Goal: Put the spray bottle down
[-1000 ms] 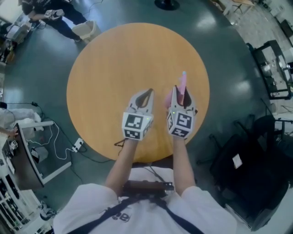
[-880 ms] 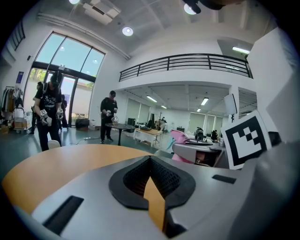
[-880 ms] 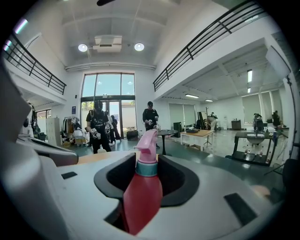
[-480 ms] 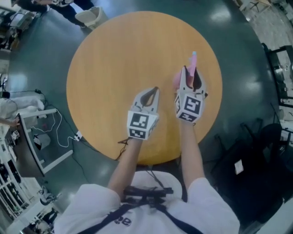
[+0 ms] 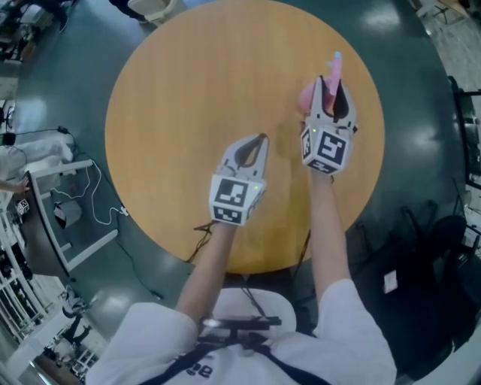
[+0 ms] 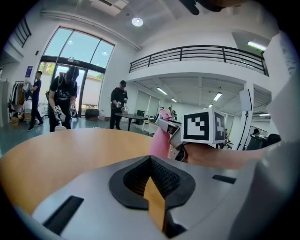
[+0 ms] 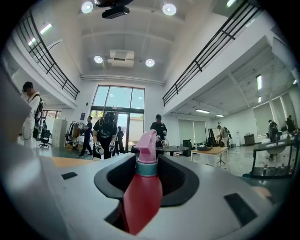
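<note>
A pink spray bottle [image 5: 307, 96] with a pale pink trigger head stands between the jaws of my right gripper [image 5: 334, 81], which is shut on its body over the right side of the round wooden table [image 5: 195, 90]. In the right gripper view the bottle [image 7: 143, 197] fills the gap of the right gripper [image 7: 149, 161], neck and nozzle sticking out past the tips. My left gripper [image 5: 259, 139] hovers over the table's near middle, shut, with nothing held. The left gripper view has its jaws [image 6: 150, 158] meeting at the tip, and the bottle [image 6: 161, 140] to the right beyond.
A metal cart with cables [image 5: 60, 218] stands on the dark floor at left. Black chairs and bags [image 5: 443, 248] crowd the right. A white bin [image 5: 154, 7] sits past the table's far edge. Several people stand far off in the hall.
My right gripper has carried the bottle farther out toward the table's far right. My left gripper has sunk a little and stayed near the middle.
</note>
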Demonstrator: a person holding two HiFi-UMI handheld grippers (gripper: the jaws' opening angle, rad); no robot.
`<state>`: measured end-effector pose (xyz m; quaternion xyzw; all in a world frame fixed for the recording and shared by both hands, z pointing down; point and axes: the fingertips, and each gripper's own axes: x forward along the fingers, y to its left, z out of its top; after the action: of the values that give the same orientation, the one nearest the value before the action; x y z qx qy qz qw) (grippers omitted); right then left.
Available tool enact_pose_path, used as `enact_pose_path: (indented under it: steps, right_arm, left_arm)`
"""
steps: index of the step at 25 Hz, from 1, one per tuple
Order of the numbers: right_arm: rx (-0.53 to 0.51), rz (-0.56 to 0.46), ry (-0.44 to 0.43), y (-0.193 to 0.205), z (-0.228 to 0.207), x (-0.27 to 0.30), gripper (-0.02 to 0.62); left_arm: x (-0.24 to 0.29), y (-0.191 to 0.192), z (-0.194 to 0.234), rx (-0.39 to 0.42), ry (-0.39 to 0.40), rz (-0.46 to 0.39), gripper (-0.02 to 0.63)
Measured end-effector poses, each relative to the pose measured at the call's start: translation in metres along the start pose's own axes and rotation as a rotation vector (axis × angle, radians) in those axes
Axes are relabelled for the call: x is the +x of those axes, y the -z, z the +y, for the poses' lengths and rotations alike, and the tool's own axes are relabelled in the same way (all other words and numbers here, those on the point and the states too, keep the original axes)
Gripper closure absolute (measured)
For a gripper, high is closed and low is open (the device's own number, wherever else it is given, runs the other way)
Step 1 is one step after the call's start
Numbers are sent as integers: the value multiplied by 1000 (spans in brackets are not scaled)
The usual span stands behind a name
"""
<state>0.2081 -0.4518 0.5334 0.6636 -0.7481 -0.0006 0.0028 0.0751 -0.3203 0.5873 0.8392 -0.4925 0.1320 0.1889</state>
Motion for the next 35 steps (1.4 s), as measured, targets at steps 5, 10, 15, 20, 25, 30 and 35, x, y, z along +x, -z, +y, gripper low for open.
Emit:
enact_pose_path:
  steps: [5, 10, 15, 20, 25, 30, 35]
  right_arm:
    - [-31, -53, -10, 0, 4, 20, 423]
    - [-23, -63, -26, 13, 8, 21, 423]
    - [-40, -84, -11, 21, 12, 18, 420]
    - [-56, -28, -19, 28, 15, 19, 412]
    - [-62, 21, -31, 31, 10, 17, 327]
    - [-59, 25, -10, 19, 10, -3, 327]
    - [-24, 19, -13, 8, 14, -38, 327]
  left_arm:
    - [8, 4, 10, 4, -4, 1, 595]
    - [12, 11, 9, 4, 5, 9, 595]
    - [14, 14, 12, 5, 17, 8, 595]
    - [15, 11, 9, 6, 30, 2, 595]
    - [8, 2, 5, 27, 44, -17, 595]
    - [-8, -9, 6, 36, 51, -50, 595]
    - [-29, -20, -5, 50, 65, -91, 595]
